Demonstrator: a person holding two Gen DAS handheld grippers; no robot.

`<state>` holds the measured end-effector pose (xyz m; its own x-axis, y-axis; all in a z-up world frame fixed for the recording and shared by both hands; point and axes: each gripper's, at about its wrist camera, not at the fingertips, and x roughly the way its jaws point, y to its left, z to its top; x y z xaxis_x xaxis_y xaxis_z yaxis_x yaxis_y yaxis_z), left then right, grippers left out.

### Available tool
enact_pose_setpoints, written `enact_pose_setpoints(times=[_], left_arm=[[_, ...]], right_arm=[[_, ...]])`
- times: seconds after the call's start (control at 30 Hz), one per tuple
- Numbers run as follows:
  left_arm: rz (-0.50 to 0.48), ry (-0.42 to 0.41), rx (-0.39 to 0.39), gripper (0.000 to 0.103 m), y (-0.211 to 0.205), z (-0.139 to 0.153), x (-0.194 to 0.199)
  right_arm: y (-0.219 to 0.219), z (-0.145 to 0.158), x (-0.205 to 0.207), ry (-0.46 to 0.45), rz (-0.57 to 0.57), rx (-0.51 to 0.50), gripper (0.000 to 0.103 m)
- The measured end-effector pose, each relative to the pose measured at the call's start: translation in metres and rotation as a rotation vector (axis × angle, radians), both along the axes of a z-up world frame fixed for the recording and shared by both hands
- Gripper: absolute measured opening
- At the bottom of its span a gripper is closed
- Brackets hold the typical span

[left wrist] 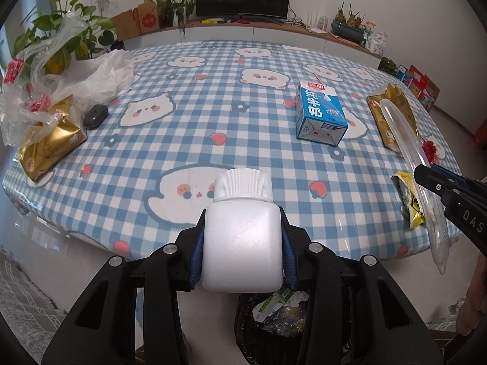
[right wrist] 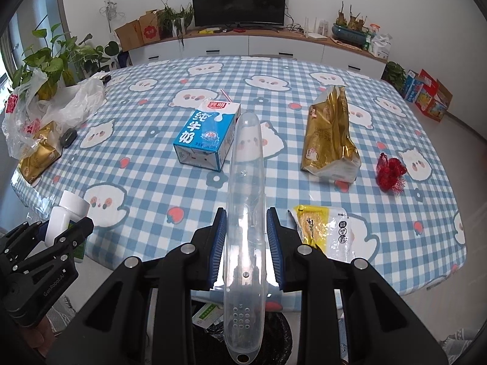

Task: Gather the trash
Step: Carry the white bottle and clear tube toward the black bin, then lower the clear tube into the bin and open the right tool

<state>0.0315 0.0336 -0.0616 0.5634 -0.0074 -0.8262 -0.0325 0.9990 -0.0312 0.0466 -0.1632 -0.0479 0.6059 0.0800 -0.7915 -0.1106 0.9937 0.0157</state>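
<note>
My left gripper (left wrist: 242,214) is shut on a white plastic bottle (left wrist: 242,243) with a ribbed cap, held over the table's near edge. My right gripper (right wrist: 246,213) is shut on a long clear plastic case (right wrist: 245,167) that sticks out forward and back past the fingers. Below both grippers a bin with a black liner (right wrist: 274,334) holds crumpled packets. On the checked tablecloth (right wrist: 152,182) lie a blue milk carton (right wrist: 207,133), an opened gold bag (right wrist: 330,137), a yellow snack packet (right wrist: 325,231) and a red mesh net (right wrist: 389,172).
At the table's left end lie loose clear plastic bags (left wrist: 61,70), a gold pack (left wrist: 48,143) and a small dark grey object (left wrist: 96,115). Potted plants stand behind them. A white cabinet with a television (right wrist: 239,3) runs along the far wall.
</note>
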Motion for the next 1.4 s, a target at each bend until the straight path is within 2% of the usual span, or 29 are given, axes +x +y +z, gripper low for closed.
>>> enact_pose_setpoints(times=[0.2, 0.5, 0.97, 1.4], left_arm=[[0.002, 0.003, -0.004, 0.041, 0.007, -0.008, -0.029], [0.016, 0.031, -0.005, 0.041, 0.019, -0.034, -0.069], [0.032, 0.082, 0.014, 0.041, 0.019, -0.072, -0.108], [0.029, 0.086, 0.028, 0.041, 0.023, -0.093, -0.128]], right_arm=[[0.004, -0.008, -0.027, 0.013, 0.012, 0.005, 0.026], [0.017, -0.029, -0.064, 0.047, 0.032, -0.007, 0.026], [0.018, -0.069, -0.114, 0.085, 0.009, 0.001, 0.026], [0.020, -0.113, -0.143, 0.137, -0.006, 0.005, 0.026]])
